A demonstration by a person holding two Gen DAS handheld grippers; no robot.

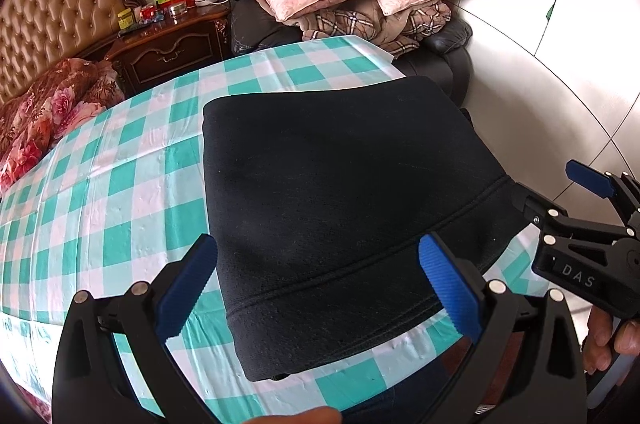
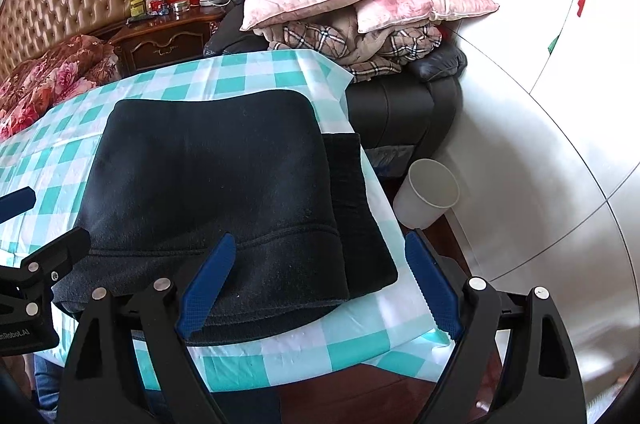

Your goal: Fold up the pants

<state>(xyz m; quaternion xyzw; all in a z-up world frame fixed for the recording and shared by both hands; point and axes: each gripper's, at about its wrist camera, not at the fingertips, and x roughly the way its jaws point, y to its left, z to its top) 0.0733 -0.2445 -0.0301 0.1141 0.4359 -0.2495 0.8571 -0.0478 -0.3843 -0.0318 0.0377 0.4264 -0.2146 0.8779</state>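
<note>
Pants (image 1: 340, 191) folded into a compact black block, laid at the right near corner of the checked table cover (image 1: 120, 191).

Folding is judged nearly done; only squaring of the offset lower layer at the right edge seems left. Fabric is thick, matte knit with a stitched band along the near edge. Left gripper (image 1: 316, 288) and right gripper (image 2: 316, 284) are held spread apart, nothing gripped.
</note>
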